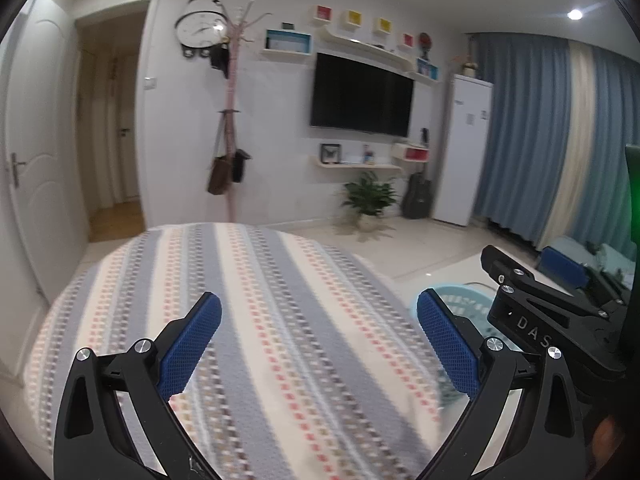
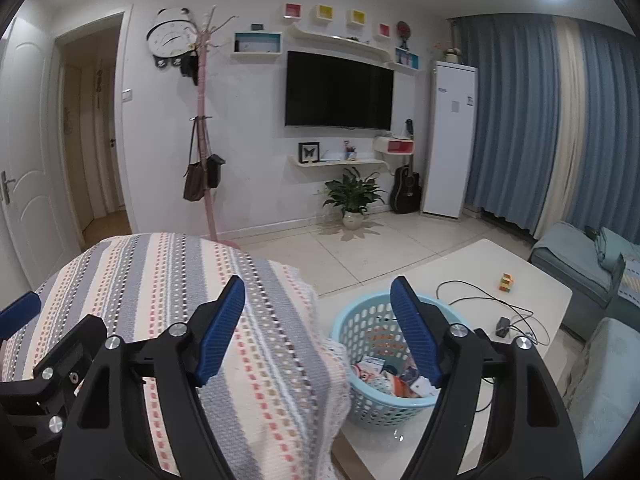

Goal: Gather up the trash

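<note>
A light blue plastic basket (image 2: 360, 332) stands on the white coffee table (image 2: 532, 280) and holds several pieces of paper trash (image 2: 384, 376). My right gripper (image 2: 318, 330) is open and empty, held above the basket and the edge of a striped sofa cover (image 2: 160, 280). My left gripper (image 1: 318, 344) is open and empty above the same striped cover (image 1: 248, 280). In the left wrist view the basket (image 1: 460, 300) shows partly behind the right finger, and the right gripper's black body (image 1: 552, 312) sits just to the right.
A small colourful cube (image 2: 506, 282), a black cable (image 2: 480, 296) and a small black device (image 2: 502, 326) lie on the coffee table. A teal sofa (image 2: 580, 264) stands right. A potted plant (image 2: 352, 200), guitar (image 2: 406, 192) and coat rack (image 2: 204, 152) stand by the TV wall.
</note>
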`<state>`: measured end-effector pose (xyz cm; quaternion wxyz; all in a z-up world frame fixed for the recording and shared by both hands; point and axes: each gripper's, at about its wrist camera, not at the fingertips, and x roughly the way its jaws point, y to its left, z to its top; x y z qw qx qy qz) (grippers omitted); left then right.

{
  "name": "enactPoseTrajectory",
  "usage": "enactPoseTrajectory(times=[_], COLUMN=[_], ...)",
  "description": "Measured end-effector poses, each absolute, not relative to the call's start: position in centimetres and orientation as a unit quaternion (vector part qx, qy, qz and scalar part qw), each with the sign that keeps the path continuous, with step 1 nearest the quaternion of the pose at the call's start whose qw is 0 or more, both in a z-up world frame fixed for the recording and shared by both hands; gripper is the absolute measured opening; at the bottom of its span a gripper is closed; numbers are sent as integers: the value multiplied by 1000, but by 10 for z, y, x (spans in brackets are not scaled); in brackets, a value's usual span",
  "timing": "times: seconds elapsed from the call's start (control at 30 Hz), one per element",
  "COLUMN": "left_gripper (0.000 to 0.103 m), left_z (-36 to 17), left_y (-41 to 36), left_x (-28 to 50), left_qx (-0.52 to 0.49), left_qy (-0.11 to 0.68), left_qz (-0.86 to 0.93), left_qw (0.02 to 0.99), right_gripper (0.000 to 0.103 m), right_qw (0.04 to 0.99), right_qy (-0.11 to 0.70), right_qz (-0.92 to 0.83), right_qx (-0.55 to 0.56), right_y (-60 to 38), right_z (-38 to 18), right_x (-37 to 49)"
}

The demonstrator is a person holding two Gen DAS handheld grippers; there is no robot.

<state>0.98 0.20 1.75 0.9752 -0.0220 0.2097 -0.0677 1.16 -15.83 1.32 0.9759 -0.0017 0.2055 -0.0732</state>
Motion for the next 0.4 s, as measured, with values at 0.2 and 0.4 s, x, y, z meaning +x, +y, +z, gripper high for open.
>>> enactPoseTrajectory(times=[0.2, 0.4], left_gripper=[95, 95], left_z=[15, 2], left_y=[30, 73], left_x=[21, 34], left_qx=[-24, -60], left_qy=[227, 247], left_qz=[-43, 4], left_qw=[973, 967], right_gripper=[73, 73], right_qw=[976, 973], right_qy=[210, 226], right_qz=[-54, -40], right_qx=[-13, -11], right_y=[-127, -103], right_z=[10, -6], right_x=[31, 51])
